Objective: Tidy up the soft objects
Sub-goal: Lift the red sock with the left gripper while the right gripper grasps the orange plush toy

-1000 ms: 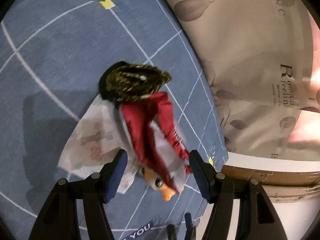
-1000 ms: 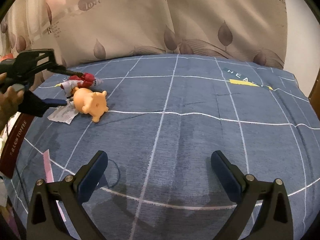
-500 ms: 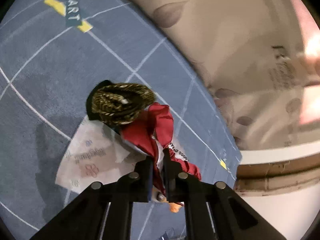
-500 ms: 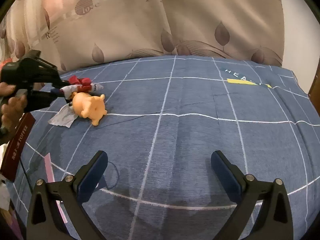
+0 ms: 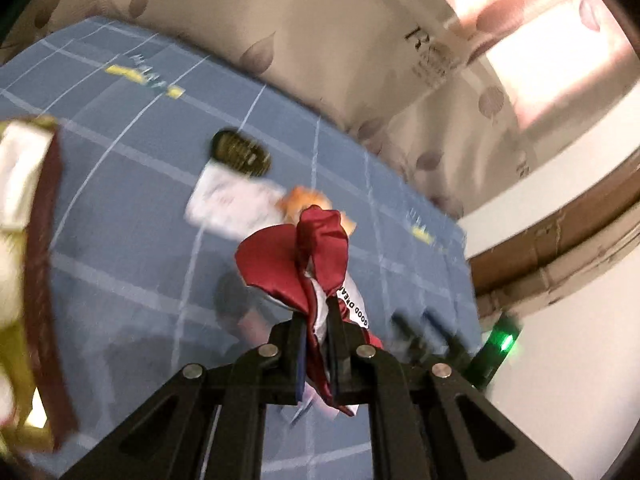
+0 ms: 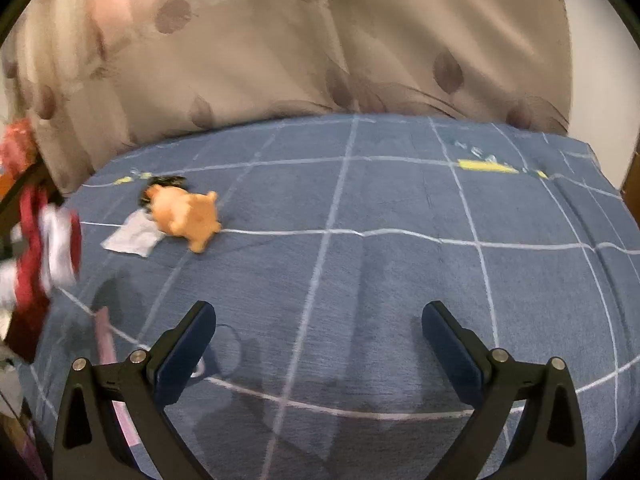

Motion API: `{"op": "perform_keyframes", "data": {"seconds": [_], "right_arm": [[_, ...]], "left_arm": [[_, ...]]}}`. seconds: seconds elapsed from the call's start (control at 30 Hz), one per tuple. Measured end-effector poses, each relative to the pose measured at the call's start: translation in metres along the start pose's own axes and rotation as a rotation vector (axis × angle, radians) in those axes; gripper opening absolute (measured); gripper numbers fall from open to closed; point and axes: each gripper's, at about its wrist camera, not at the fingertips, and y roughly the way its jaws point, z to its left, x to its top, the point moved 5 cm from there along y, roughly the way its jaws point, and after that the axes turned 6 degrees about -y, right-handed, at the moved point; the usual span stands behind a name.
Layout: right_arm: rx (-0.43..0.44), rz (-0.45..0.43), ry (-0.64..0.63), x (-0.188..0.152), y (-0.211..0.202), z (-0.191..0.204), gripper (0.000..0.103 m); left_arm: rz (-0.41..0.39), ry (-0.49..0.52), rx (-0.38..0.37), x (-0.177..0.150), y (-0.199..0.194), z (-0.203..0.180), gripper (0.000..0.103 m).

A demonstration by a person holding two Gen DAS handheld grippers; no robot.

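Note:
My left gripper (image 5: 316, 320) is shut on a red and white satin pouch (image 5: 308, 256) and holds it above the blue bed cover (image 5: 120, 220). The same pouch shows blurred at the left edge of the right wrist view (image 6: 44, 252). An orange plush pig (image 6: 186, 216) lies on the cover, beside a white paper sheet (image 6: 132, 238) and a dark gold-patterned item (image 5: 240, 154). The pig is partly hidden behind the pouch in the left wrist view (image 5: 308, 202). My right gripper (image 6: 320, 340) is open and empty above the near part of the cover.
Beige leaf-print pillows (image 6: 320, 48) line the far side of the bed. A red and cream box (image 5: 28, 260) stands at the left edge of the left wrist view. A brown wooden bed frame (image 5: 560, 248) and white wall lie to the right.
My left gripper closed on the red pouch and lifted it up and away from the pig, paper and dark item, which stay on the cover. The right gripper tilted slightly.

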Motion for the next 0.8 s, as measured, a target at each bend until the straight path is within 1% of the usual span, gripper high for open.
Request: {"op": "perform_keyframes", "data": {"seconds": [0.03, 0.1, 0.17, 0.2, 0.27, 0.3, 0.33, 0.37, 0.4, 0.43, 0.53, 0.6, 0.7, 0.73, 0.77, 0.8], "right_arm": [[0.03, -0.015, -0.024, 0.001, -0.002, 0.006, 0.103], [0.101, -0.025, -0.104, 0.006, -0.005, 0.025, 0.103], [0.126, -0.02, -0.195, 0.015, -0.004, 0.044, 0.103], [0.147, -0.028, -0.268, 0.024, -0.004, 0.06, 0.103], [0.17, -0.04, -0.37, 0.037, -0.001, 0.08, 0.103], [0.18, -0.029, -0.437, 0.045, 0.007, 0.091, 0.102], [0.189, -0.012, -0.473, 0.051, 0.014, 0.098, 0.096], [0.2, 0.005, -0.498, 0.057, 0.022, 0.102, 0.082], [0.203, 0.034, -0.534, 0.064, 0.034, 0.106, 0.077], [0.2, 0.056, -0.56, 0.068, 0.042, 0.108, 0.075], [0.183, 0.108, -0.66, 0.079, 0.066, 0.116, 0.075], [0.188, 0.158, -0.709, 0.083, 0.082, 0.12, 0.075], [0.182, 0.226, -0.752, 0.08, 0.101, 0.123, 0.075], [0.184, 0.259, -0.756, 0.078, 0.109, 0.122, 0.074], [0.191, 0.284, -0.749, 0.075, 0.113, 0.12, 0.056], [0.19, 0.311, -0.732, 0.074, 0.117, 0.117, 0.05]], "left_arm": [[0.008, 0.009, 0.016, -0.01, -0.003, 0.006, 0.008], [0.017, 0.011, 0.024, -0.025, -0.012, 0.017, 0.008], [0.023, 0.026, 0.047, -0.036, -0.023, 0.028, 0.008], [0.021, 0.037, 0.058, -0.04, -0.027, 0.032, 0.008], [0.01, 0.052, 0.076, -0.044, -0.036, 0.036, 0.008], [0.009, 0.061, 0.081, -0.045, -0.04, 0.039, 0.008], [0.007, 0.071, 0.086, -0.046, -0.045, 0.039, 0.008], [0.002, 0.074, 0.088, -0.045, -0.047, 0.039, 0.008], [-0.006, 0.079, 0.089, -0.045, -0.05, 0.04, 0.008], [-0.015, 0.087, 0.092, -0.044, -0.054, 0.038, 0.008], [-0.031, 0.102, 0.095, -0.044, -0.06, 0.038, 0.008], [-0.034, 0.098, 0.089, -0.044, -0.065, 0.039, 0.008], [-0.038, 0.09, 0.09, -0.045, -0.068, 0.04, 0.008], [-0.037, 0.085, 0.091, -0.046, -0.071, 0.042, 0.008], [-0.038, 0.081, 0.091, -0.047, -0.072, 0.043, 0.008], [-0.038, 0.076, 0.089, -0.048, -0.074, 0.044, 0.008]]}}
